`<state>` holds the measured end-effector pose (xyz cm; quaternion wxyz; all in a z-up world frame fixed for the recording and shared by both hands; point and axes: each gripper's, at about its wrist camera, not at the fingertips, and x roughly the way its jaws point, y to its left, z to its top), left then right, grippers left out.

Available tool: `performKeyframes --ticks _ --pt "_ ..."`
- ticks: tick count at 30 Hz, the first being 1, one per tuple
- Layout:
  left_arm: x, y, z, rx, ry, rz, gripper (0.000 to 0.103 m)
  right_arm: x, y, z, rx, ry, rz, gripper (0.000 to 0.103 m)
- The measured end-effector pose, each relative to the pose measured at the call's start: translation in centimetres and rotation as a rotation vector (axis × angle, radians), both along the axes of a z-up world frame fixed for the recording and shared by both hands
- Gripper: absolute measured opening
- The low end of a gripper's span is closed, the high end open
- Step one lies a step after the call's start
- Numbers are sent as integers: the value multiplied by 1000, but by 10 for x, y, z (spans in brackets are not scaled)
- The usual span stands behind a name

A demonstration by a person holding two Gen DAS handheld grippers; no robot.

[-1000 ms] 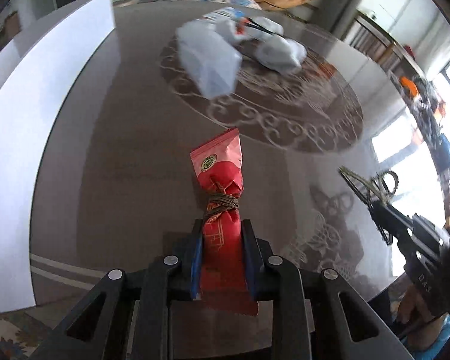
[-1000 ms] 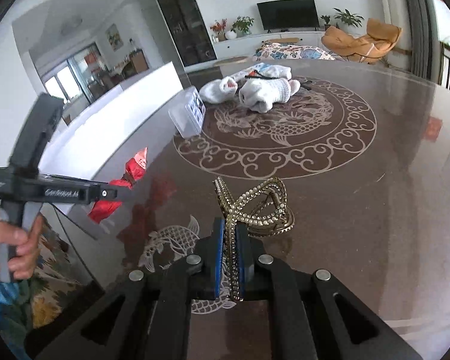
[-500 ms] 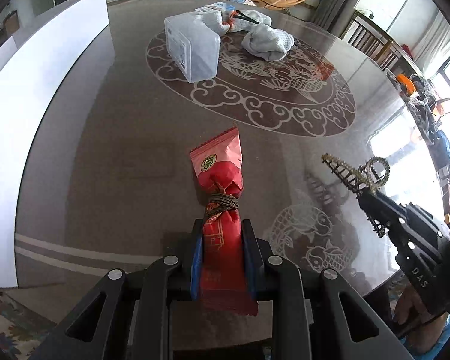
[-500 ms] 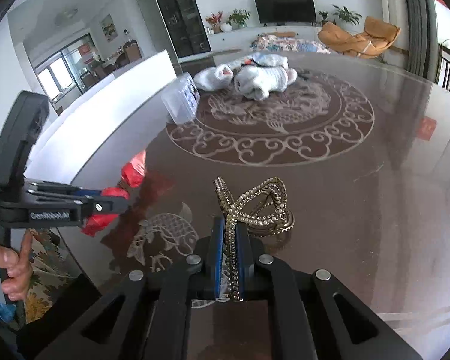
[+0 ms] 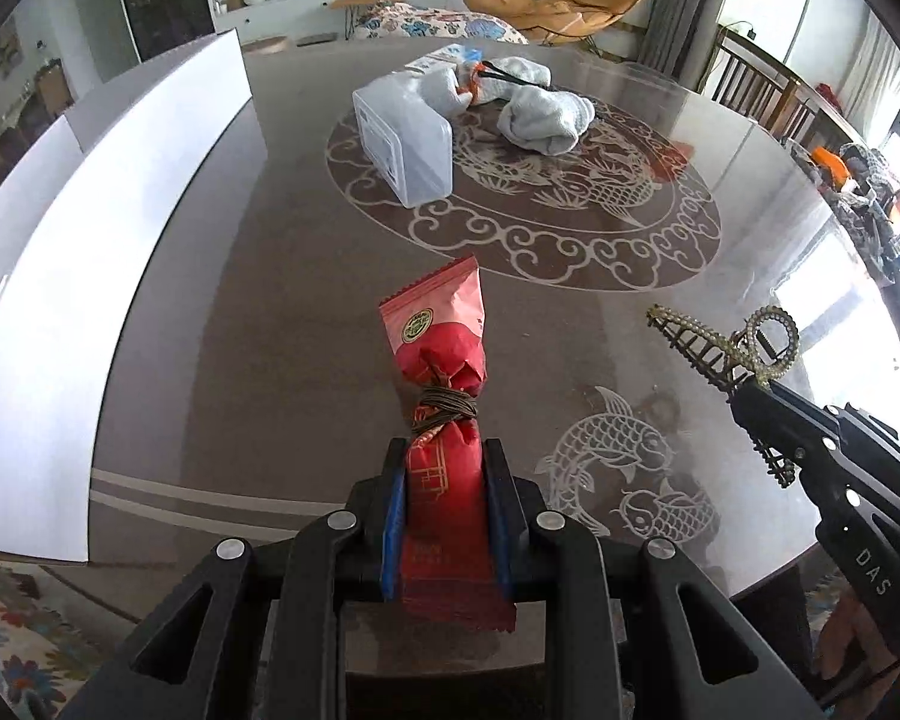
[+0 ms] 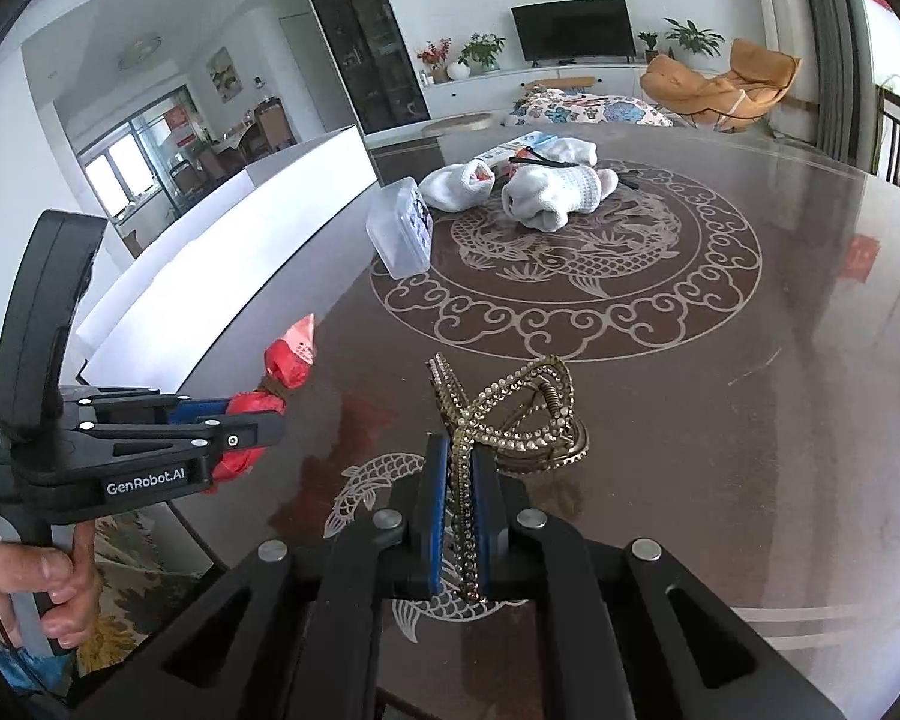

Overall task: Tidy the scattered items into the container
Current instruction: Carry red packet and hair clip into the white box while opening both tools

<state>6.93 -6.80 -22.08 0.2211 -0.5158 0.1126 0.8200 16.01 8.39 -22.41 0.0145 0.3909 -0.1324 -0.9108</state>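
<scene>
My left gripper is shut on a red snack packet tied round the middle with brown cord, held above the table near its front edge. The packet and the left gripper also show at the left of the right wrist view. My right gripper is shut on a gold rhinestone hair claw, which shows in the left wrist view as the claw at the right. A clear plastic container lies on its side further back on the table; the same container shows in the right wrist view.
White socks with a black-and-orange item and a flat packet lie behind the container. The round dark table has a dragon medallion in the middle and fish motifs near the front. A white board stands along its left side. A hand grips the left handle.
The left gripper with the red packet has moved across the table, so the container and socks now sit more centred ahead. The right gripper keeps its hold on the hair claw, barely shifted.
</scene>
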Motion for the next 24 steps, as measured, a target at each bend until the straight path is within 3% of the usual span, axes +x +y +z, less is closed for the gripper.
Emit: performKeyframes --ticks 14,24 --pt "4 -12 10 -41 89 24 23 0 -5 4 8 -9 -5 8" --pt "2 -16 6 -30 63 31 23 -5 -9 -1 8 -30 6 8"
